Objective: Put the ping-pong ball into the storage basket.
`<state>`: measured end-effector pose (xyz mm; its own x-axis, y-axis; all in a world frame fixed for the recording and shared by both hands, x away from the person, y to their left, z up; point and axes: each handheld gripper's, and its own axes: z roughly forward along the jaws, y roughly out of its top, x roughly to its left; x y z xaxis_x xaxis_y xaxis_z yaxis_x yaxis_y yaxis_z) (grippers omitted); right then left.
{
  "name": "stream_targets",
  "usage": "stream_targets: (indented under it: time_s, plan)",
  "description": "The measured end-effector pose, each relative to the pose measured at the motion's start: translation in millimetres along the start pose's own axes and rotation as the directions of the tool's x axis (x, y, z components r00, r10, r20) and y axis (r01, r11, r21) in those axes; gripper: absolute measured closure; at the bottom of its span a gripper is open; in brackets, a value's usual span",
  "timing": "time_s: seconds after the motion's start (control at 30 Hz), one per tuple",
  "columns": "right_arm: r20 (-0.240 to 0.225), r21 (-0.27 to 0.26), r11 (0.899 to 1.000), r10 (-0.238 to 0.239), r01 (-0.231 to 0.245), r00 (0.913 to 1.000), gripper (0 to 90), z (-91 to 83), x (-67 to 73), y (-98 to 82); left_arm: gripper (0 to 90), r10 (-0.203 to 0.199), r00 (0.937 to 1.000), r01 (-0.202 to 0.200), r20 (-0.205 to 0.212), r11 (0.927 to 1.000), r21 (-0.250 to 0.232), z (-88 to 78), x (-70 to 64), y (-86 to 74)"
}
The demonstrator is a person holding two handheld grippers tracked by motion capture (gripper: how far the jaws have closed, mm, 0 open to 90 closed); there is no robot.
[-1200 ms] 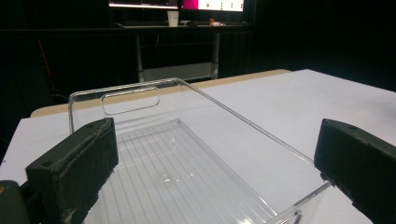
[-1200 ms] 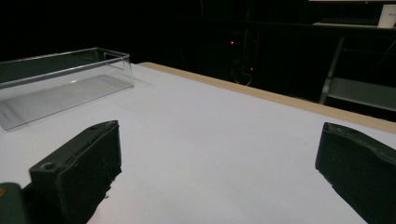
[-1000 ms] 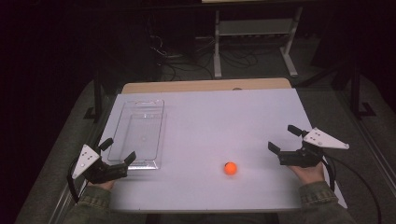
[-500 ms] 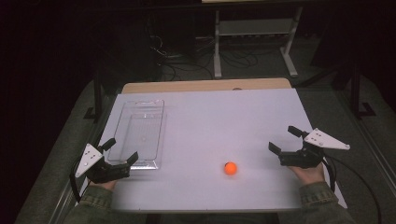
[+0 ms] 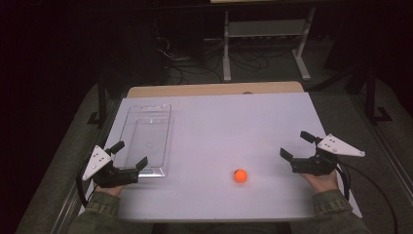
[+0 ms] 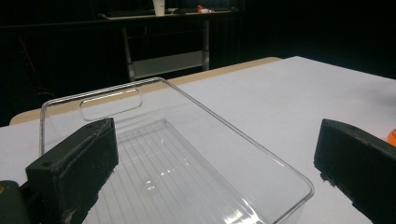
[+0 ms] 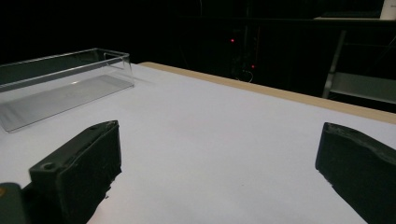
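A small orange ball [image 5: 239, 176] lies on the white table [image 5: 229, 126], toward the front and right of centre. A clear plastic tray [image 5: 146, 136] sits empty at the left. My left gripper [image 5: 129, 156] is open at the tray's near end, jaws wide apart; in the left gripper view the tray [image 6: 173, 158] lies between them and a sliver of the ball [image 6: 392, 136] peeks at the right edge. My right gripper [image 5: 297, 145] is open too, to the right of the ball, holding nothing. The right gripper view has the tray [image 7: 60, 84] at far left.
A metal shelf stand [image 5: 265, 36] and cables on the floor lie beyond the table's far wooden edge [image 5: 214, 90]. Dark surroundings on all sides. A cable trails from the right gripper off the table's right side.
Both hands stay nearly still. The left gripper has edged slightly toward the tray's near end. The ball has not moved.
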<state>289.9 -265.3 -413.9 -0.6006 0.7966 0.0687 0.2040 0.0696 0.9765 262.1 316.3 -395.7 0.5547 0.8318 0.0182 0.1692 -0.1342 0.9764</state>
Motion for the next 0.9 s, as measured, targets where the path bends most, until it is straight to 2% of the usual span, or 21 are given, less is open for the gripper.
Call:
stream_targets:
  time_s: [0.33,0.47,0.7,0.9]
  plan:
    - [-0.008,0.004,1.0,0.001,-0.001,1.0,0.0,0.5,1.0,-0.4,0.0,0.035,0.9992,-0.036,0.019,0.9992,0.018,4.5,-3.9,9.9]
    - [-0.004,-0.004,1.0,0.0,0.0,1.0,0.0,0.0,1.4,-0.2,0.0,0.062,0.9975,-0.062,0.036,0.9977,0.025,5.7,-6.6,14.0]
    - [0.004,-0.015,1.0,0.002,-0.002,1.0,0.0,-1.5,0.8,0.3,0.0,0.079,0.9949,-0.081,0.064,0.9959,0.04,9.2,-10.2,20.6]
    - [-0.013,-0.008,1.0,0.004,-0.005,0.9999,0.0,0.0,1.5,-0.8,0.0,0.08,0.9925,-0.085,0.093,0.9951,0.051,12.1,-14.2,30.5]
